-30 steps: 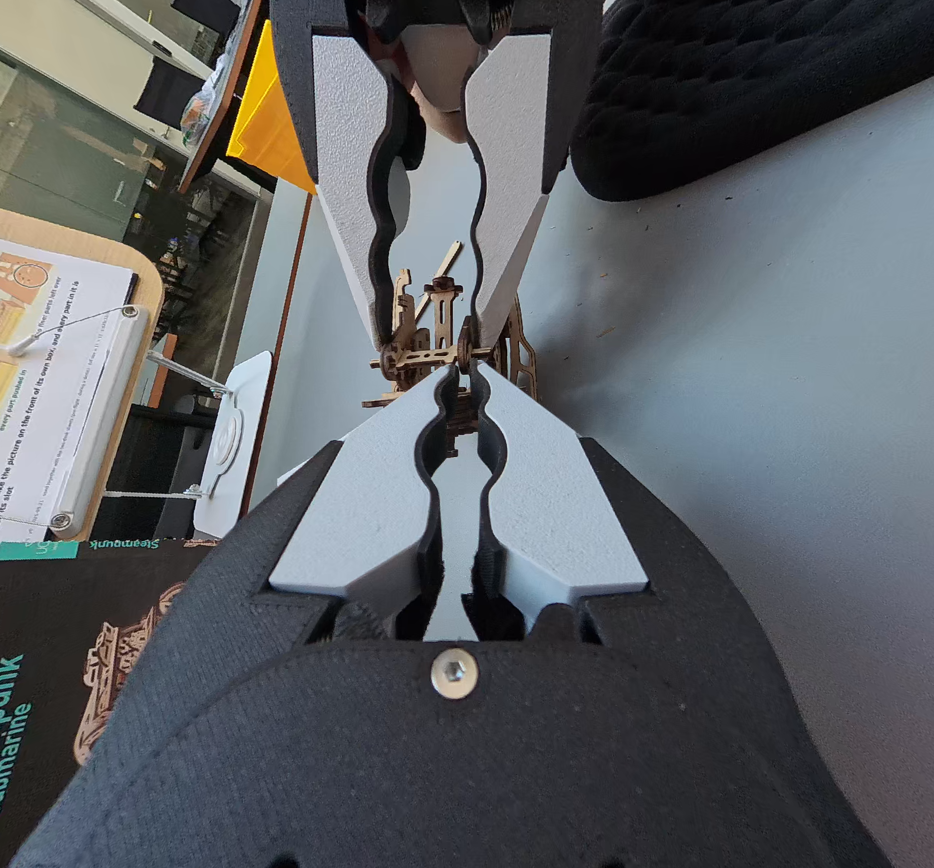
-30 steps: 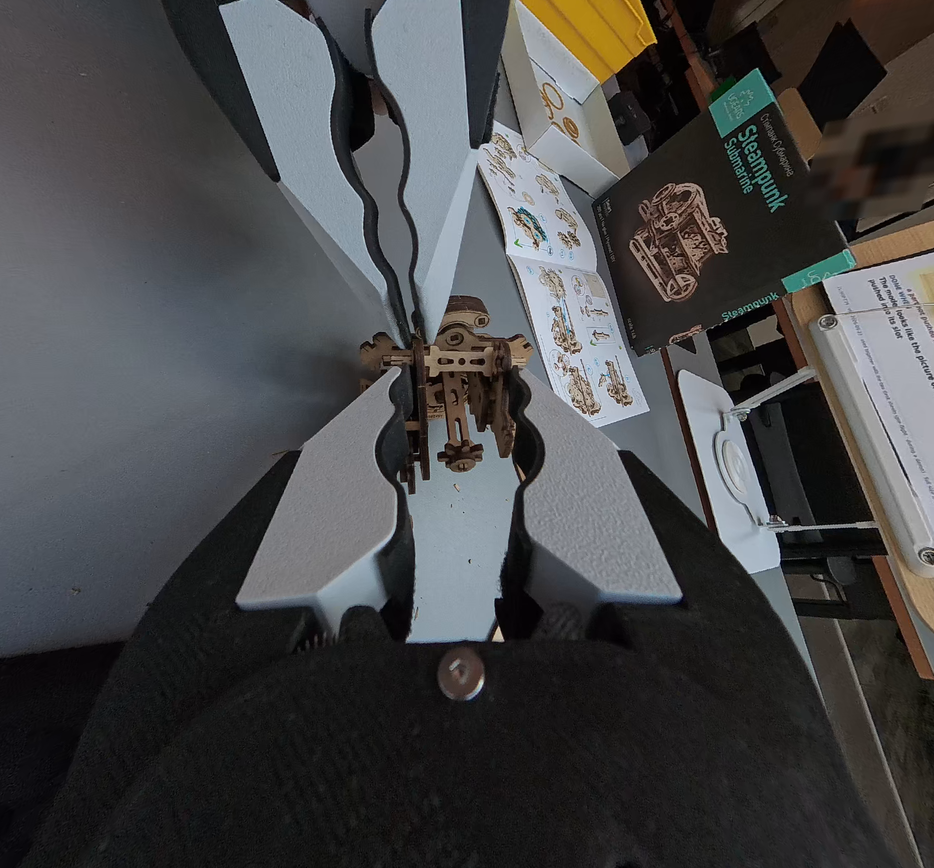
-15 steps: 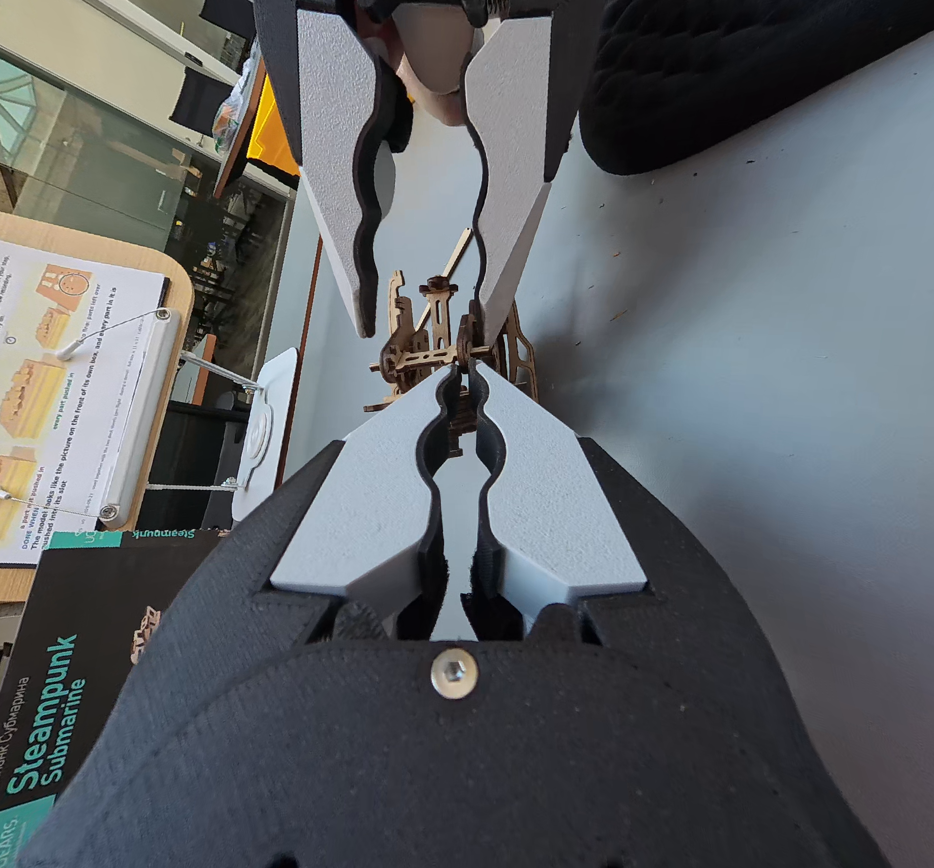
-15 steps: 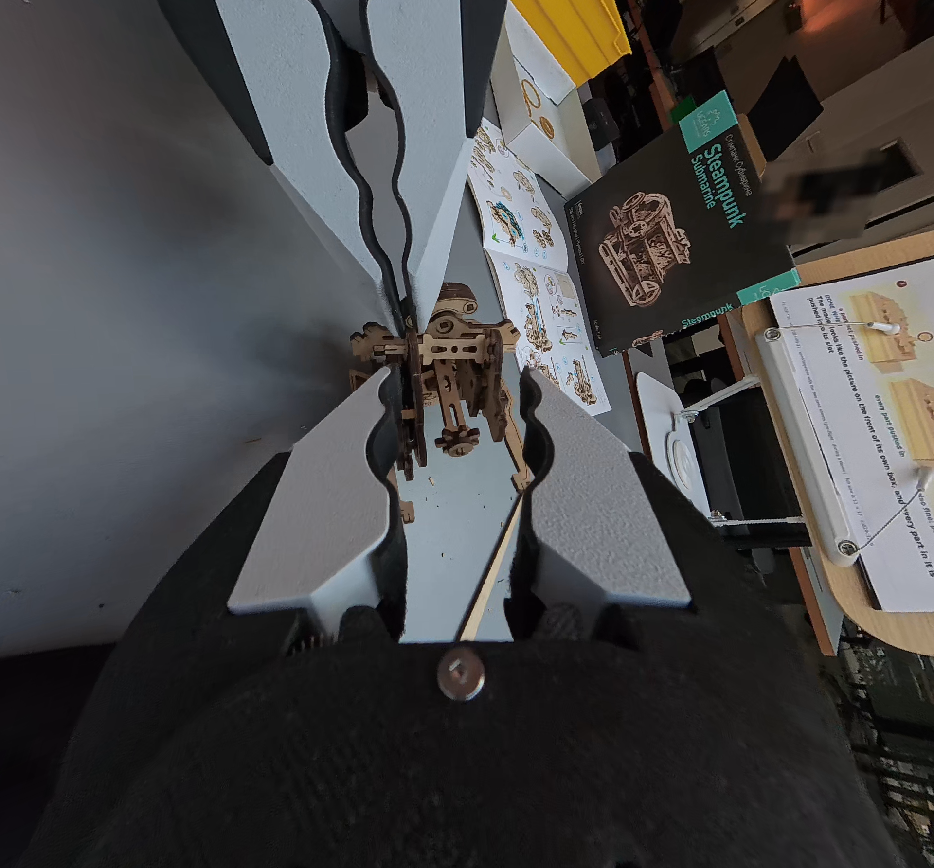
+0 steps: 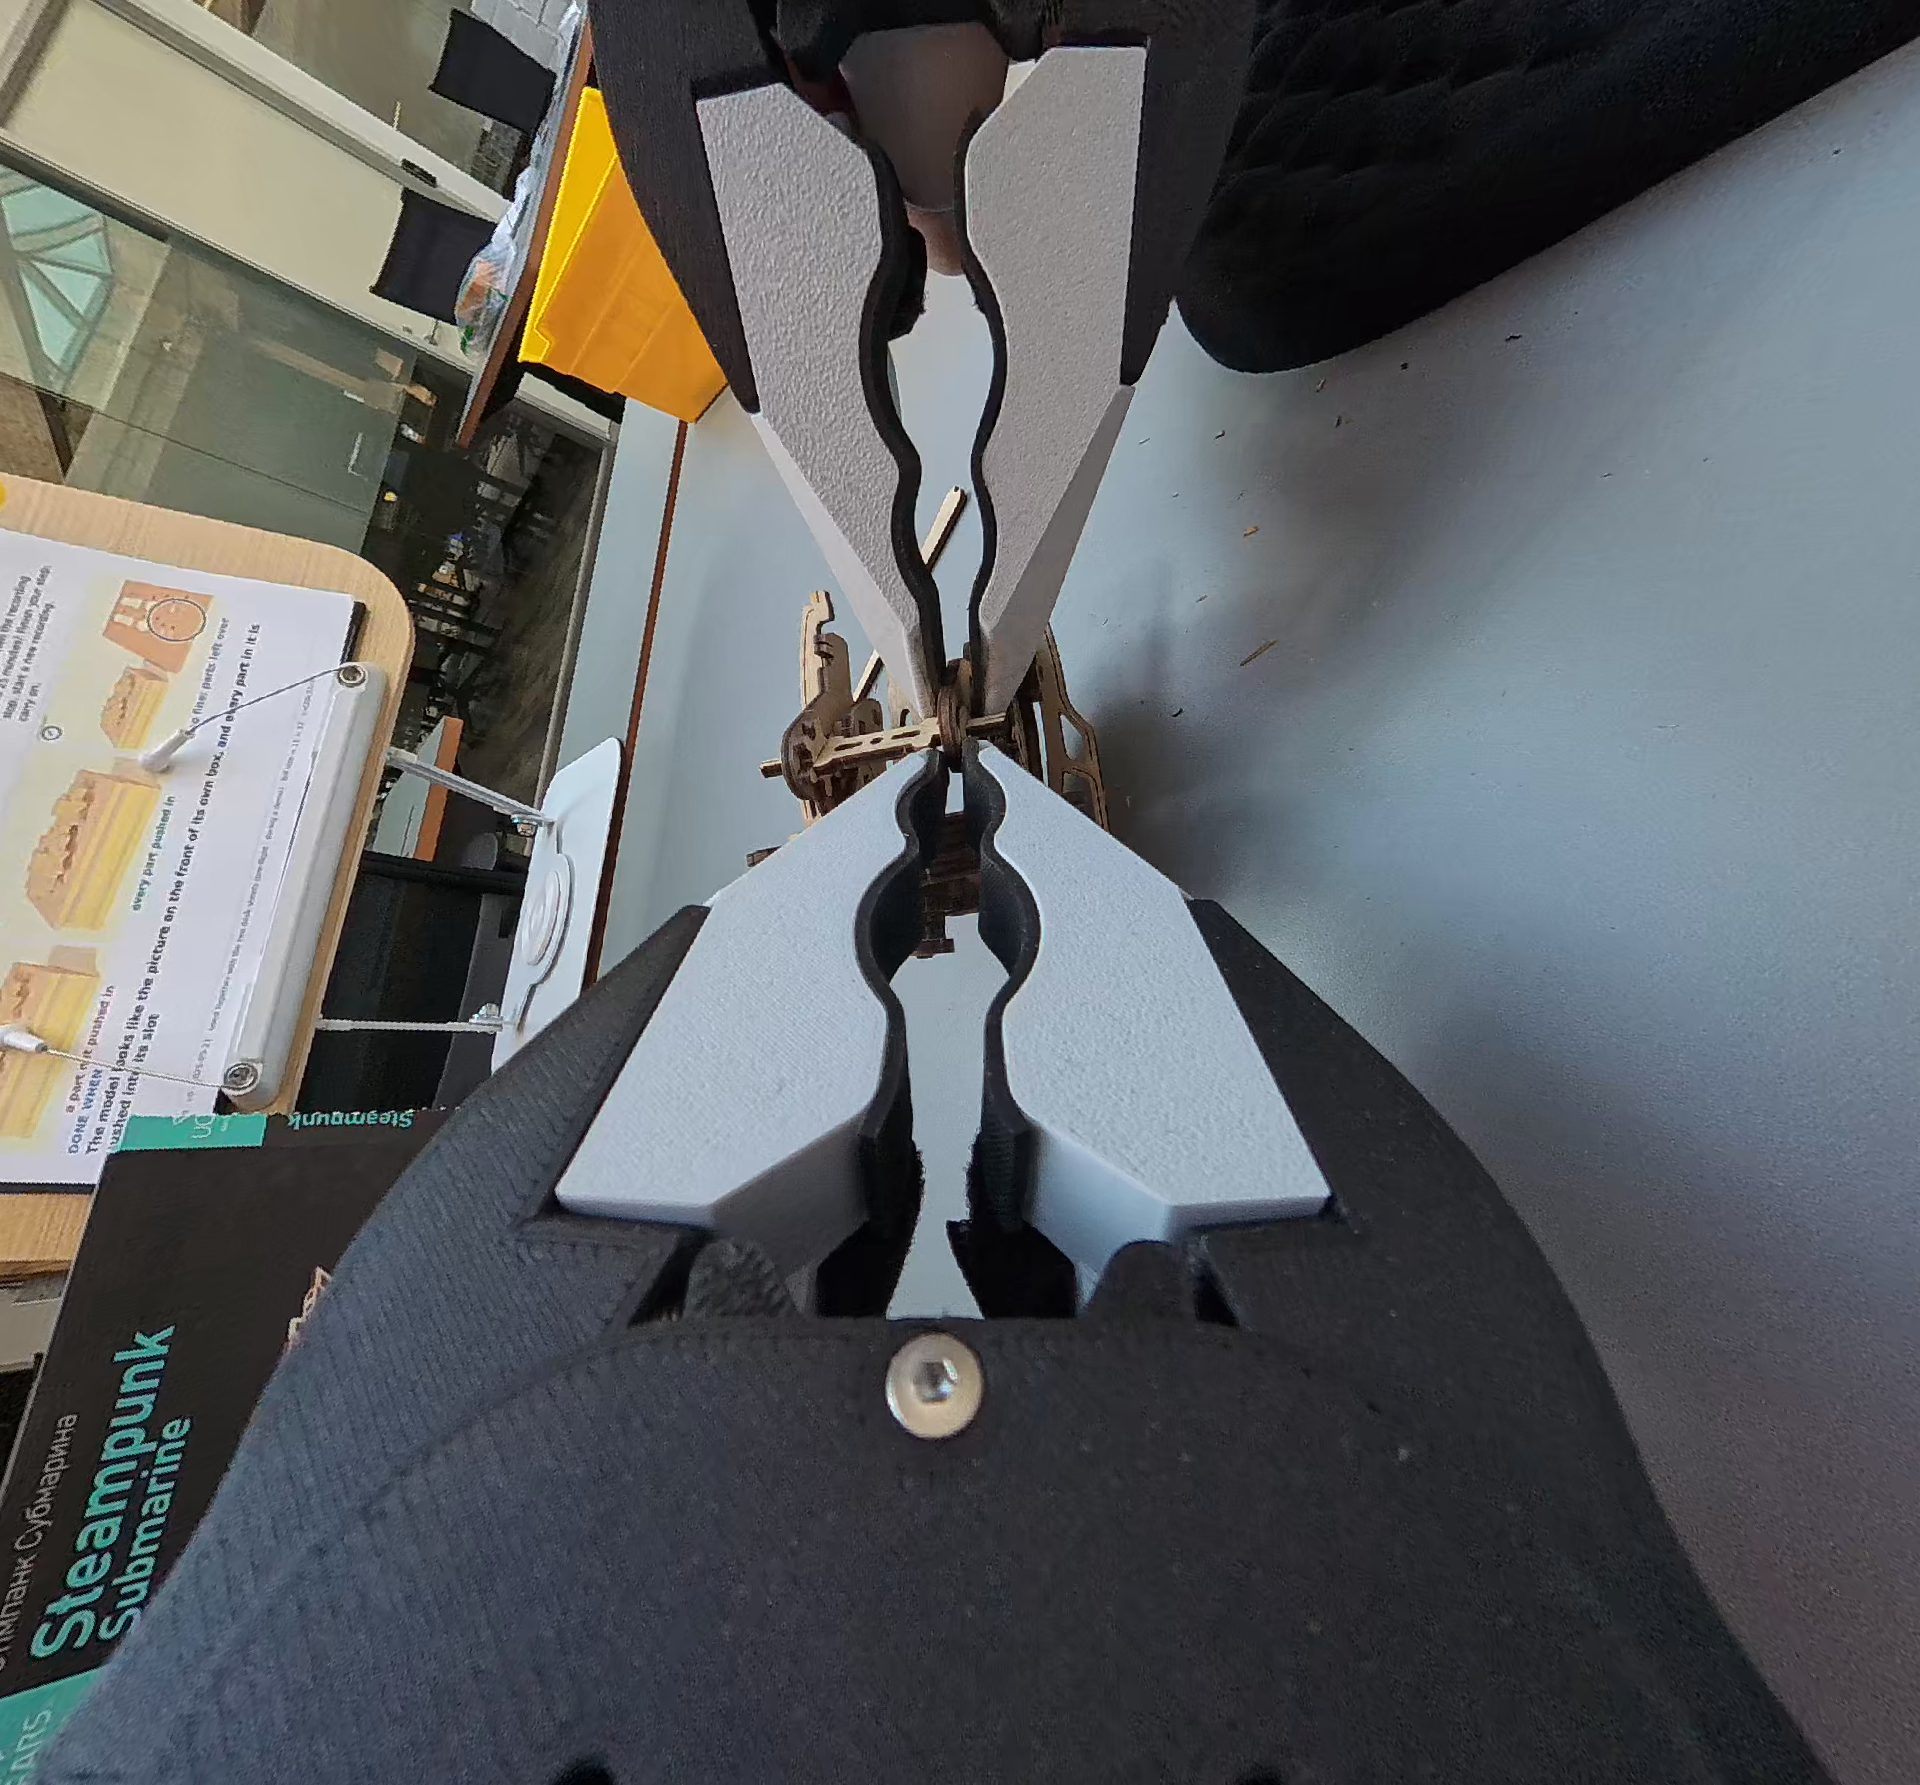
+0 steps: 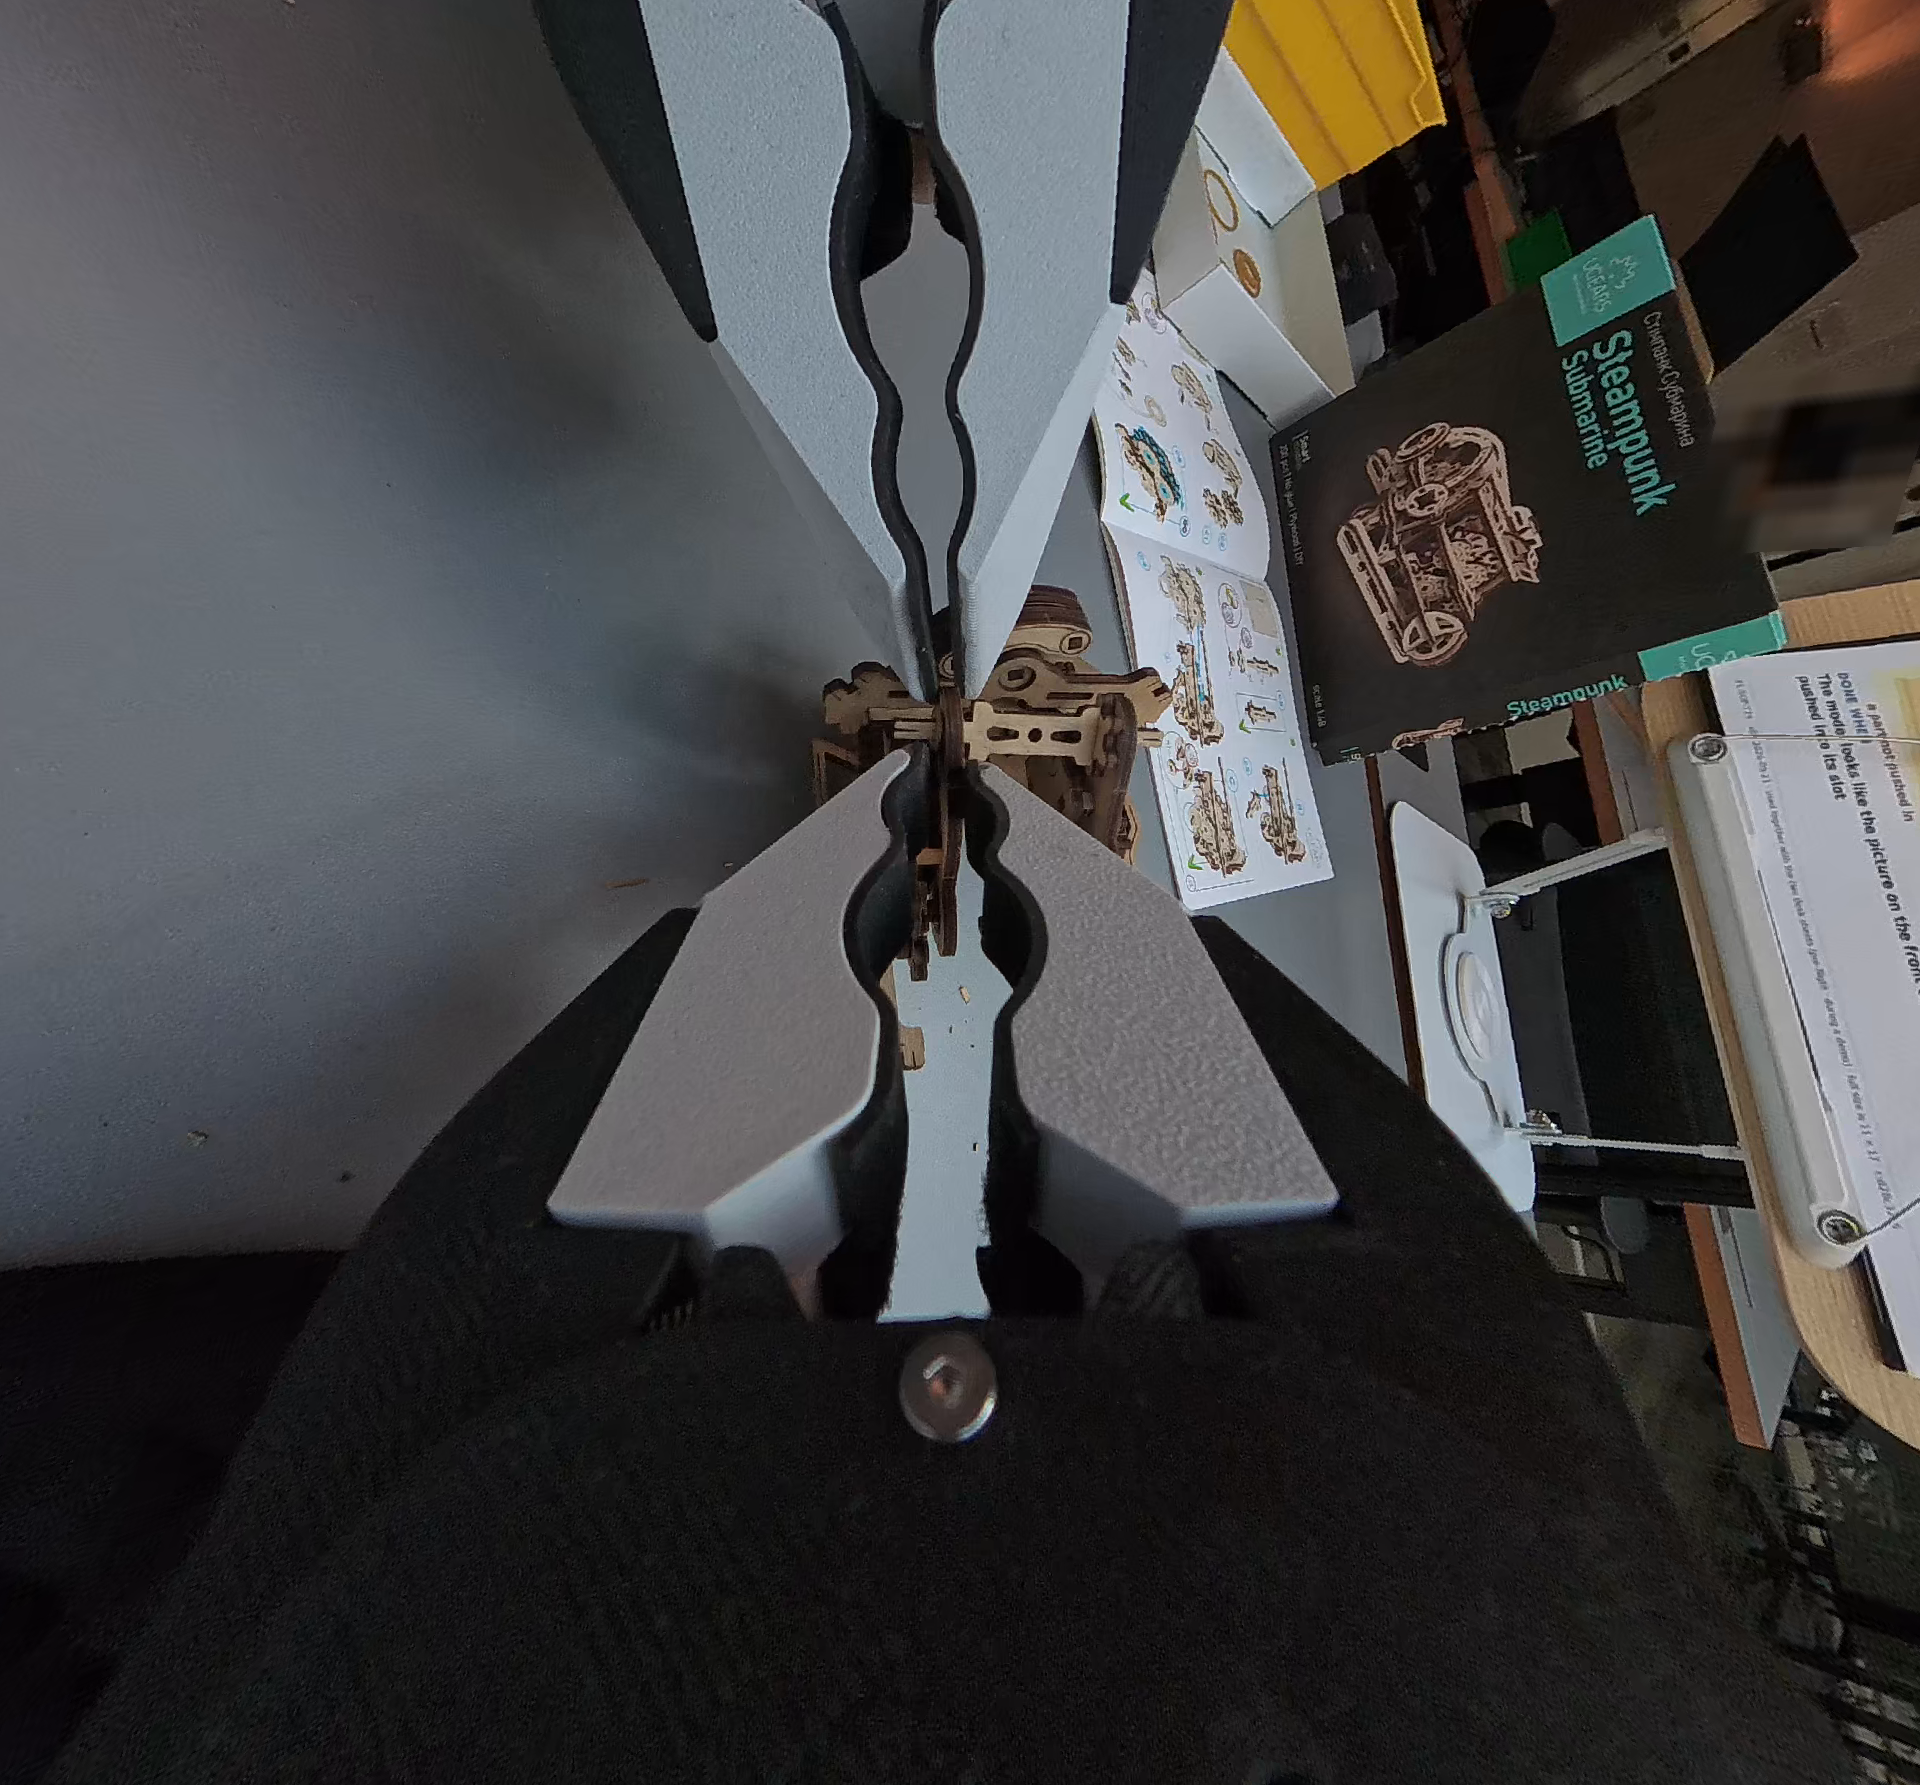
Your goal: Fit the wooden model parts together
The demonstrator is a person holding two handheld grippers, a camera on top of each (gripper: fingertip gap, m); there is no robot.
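Where right gripper [image 6: 940, 759] gaped earlier, now pinching wooden model [image 6: 1029, 727], left gripper [image 5: 951, 761] still clamped

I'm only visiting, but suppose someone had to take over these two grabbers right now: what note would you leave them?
Left gripper: shut on the wooden model, pinching a thin upright disc at its middle.
Right gripper: shut on the same disc from the opposite side, tips almost meeting the left's.
The model stands on the grey table; its open instruction booklet and black box lie beside it.
Done: a partly built frame with a cross axle.
Left: probably seating this disc fully; whether it's home can't be told.
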